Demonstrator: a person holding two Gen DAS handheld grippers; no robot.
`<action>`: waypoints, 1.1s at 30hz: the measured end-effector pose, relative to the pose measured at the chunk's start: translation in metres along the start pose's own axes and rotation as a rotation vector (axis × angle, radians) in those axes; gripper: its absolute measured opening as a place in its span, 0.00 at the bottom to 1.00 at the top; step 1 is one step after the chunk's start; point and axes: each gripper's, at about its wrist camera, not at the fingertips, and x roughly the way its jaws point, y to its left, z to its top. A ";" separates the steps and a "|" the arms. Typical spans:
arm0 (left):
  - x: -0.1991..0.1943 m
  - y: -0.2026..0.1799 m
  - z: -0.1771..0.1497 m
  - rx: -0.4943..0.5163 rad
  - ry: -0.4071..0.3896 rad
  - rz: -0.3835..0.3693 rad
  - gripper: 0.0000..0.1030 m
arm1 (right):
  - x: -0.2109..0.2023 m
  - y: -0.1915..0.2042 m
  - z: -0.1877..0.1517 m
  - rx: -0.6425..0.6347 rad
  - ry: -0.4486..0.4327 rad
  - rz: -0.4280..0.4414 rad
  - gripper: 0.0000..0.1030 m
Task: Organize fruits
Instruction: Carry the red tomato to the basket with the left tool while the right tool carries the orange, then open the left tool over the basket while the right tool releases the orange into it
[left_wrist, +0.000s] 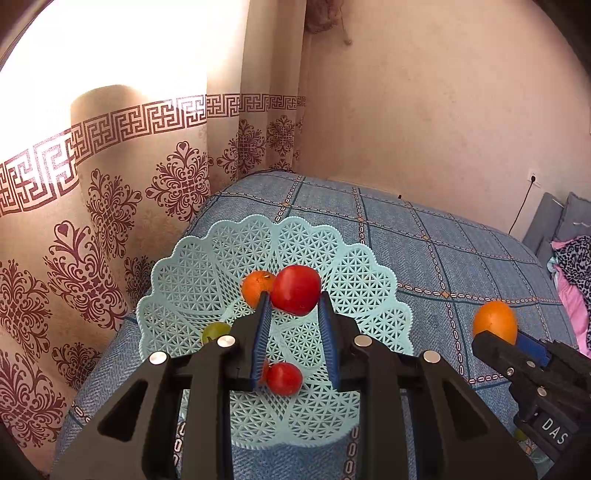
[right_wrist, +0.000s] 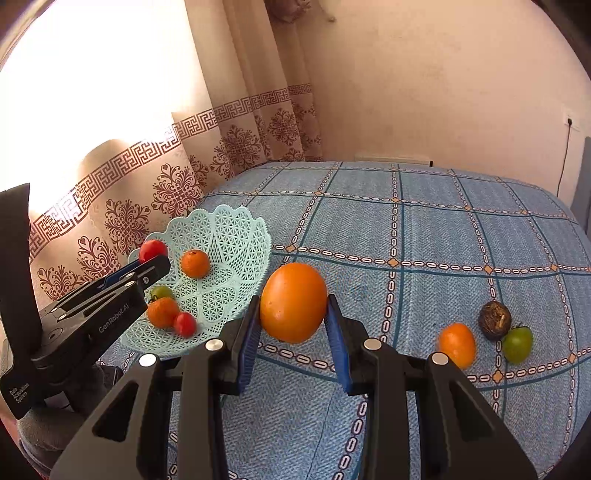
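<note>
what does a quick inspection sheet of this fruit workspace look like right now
surface: blue checked cloth.
job's things: mint basket holds two oranges, a green fruit and a small red one; on the cloth lie a small orange, a brown fruit, a green tomato.
clutter: nothing seen.
grippers: left gripper holds a red tomato over the basket; right gripper holds a large orange.
cables: black wall cable.
surroundings: patterned curtain, plain wall.

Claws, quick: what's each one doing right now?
Left claw: closed on a red fruit, over the basket.
Right claw: closed on a big orange.
</note>
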 end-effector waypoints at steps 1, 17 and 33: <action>0.000 0.002 0.001 -0.006 -0.002 0.002 0.26 | 0.003 0.004 0.001 -0.008 0.002 0.005 0.33; -0.003 0.028 0.007 -0.124 -0.015 0.014 0.56 | 0.041 0.048 0.014 -0.080 0.039 0.043 0.34; -0.011 0.040 0.011 -0.225 -0.055 0.038 0.89 | 0.053 0.056 0.011 -0.063 0.057 0.045 0.51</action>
